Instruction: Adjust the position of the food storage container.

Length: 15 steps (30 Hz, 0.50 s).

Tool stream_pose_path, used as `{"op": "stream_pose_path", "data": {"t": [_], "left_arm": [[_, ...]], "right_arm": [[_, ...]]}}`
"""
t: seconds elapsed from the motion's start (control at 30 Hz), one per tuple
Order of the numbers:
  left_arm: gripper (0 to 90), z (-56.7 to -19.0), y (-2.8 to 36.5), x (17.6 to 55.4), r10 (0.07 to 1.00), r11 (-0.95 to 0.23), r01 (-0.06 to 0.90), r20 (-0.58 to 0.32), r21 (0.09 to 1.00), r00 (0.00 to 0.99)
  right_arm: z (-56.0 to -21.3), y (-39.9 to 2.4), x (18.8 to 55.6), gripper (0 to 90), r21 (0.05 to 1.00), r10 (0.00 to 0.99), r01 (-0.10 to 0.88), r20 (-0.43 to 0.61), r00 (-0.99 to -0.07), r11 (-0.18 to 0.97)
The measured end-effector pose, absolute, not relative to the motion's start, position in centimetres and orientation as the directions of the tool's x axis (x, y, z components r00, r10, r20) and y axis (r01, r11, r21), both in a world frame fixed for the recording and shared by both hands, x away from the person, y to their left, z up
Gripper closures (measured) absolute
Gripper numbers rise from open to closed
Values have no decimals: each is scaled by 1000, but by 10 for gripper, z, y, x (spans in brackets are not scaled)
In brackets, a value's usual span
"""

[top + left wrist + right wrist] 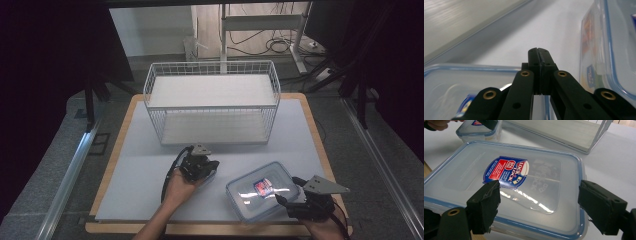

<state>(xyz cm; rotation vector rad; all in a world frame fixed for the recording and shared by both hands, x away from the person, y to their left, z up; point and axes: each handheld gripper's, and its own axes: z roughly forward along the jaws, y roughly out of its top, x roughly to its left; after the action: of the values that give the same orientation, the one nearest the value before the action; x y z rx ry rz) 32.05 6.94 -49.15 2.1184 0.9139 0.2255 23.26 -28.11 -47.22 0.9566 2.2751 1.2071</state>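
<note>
Left tool (212, 167) pressed together, jaws black and hard-edged with brass rivets, nothing between the pads; tips (539, 53) meeting flat along a thin seam. Directly beneath it, a small clear plastic container (446, 82) with a blue-edged rim, glossy and rounded at the corners, a blue label showing through. Off to that tool's side, near but apart, a larger container of the same kind.

Right tool (536, 202) spread wide, blocky matte-black pads (486, 205) hovering over the near edge of the large container (506, 185). Lid translucent, smooth, rectangular with rounded corners and a blue seal line around the rim; a red-and-blue sticker (506, 172) roughly centred, glare streaking the plastic below it. Whether the pads touch the lid cannot be told.

Beyond both tools, a white wire basket (212, 102) lying on its side, thin grid mesh, open face toward the person, flat pale panels inside. Under everything, a matte pale-grey mat on a tabletop (305, 102) with a light wooden edge. Large container (262, 190) just ahead of the right tool (292, 192), small one under the left.
</note>
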Motion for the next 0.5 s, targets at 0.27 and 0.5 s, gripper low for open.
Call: {"op": "stream_pose_path", "data": {"t": [0.27,0.5], "left_arm": [[898,-492,60,326,693,-445,548,-115,708,711],[900,-490,61,326,694,-453,568,-128,687,708]], "right_arm": [[-474,-280,233,186,827,721,392,-23,-692,403],[-474,-280,233,186,823,722,394,-27,-692,409]]}}
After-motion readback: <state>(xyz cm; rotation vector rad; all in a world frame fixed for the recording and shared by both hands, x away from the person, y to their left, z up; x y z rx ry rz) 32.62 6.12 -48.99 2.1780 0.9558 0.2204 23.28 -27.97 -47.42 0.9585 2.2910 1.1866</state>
